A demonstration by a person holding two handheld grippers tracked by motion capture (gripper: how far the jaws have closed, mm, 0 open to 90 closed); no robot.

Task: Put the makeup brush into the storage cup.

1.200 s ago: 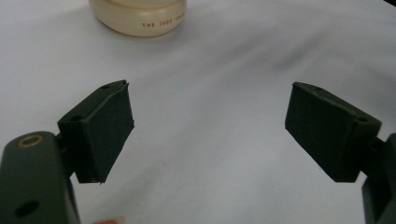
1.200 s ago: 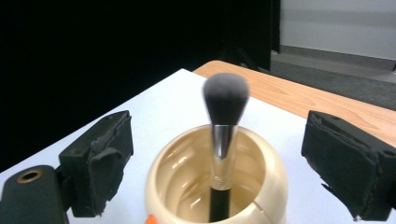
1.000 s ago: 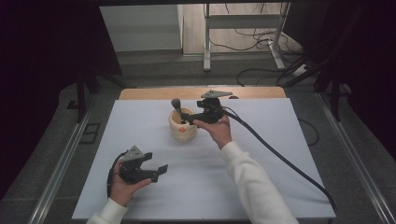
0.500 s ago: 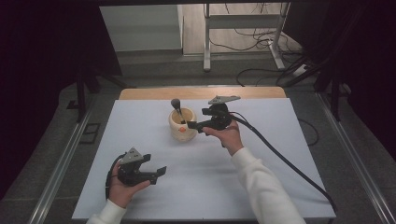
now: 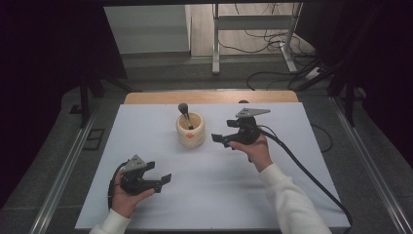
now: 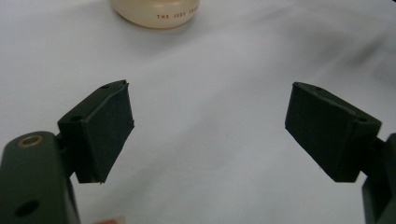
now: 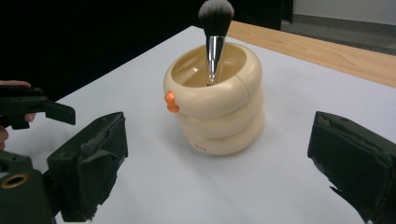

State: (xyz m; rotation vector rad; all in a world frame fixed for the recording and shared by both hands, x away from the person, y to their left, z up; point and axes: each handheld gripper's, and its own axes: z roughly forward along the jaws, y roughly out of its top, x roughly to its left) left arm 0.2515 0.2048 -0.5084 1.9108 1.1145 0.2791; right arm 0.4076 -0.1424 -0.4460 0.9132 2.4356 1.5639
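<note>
- Currently my right gripper (image 5: 217,139) has its jaws wide apart with nothing between them, held just right of the holder, jaws pointing at it but not touching.
- Right gripper view: both black pads (image 7: 95,161) flank the holder with a clear gap on each side.
- My left gripper (image 5: 164,179) is also wide open and empty, held over the table's near-left area, well apart from the holder.
- Left gripper view: bare white table between the pads (image 6: 105,128), with the holder's base at the top of the view.
- Cream ringed holder (image 5: 190,130) stands upright on the white table (image 5: 272,195), near the far edge, slightly left of centre. Small orange tab on its side (image 7: 171,101).
- Makeup brush (image 7: 214,35) stands in the holder, bristles up, handle inside, leaning towards the far-left rim.
- Bare wooden strip (image 5: 156,97) runs along the table's far edge behind the holder.
- Cable (image 5: 311,178) trails from the right gripper toward the near-right corner.
</note>
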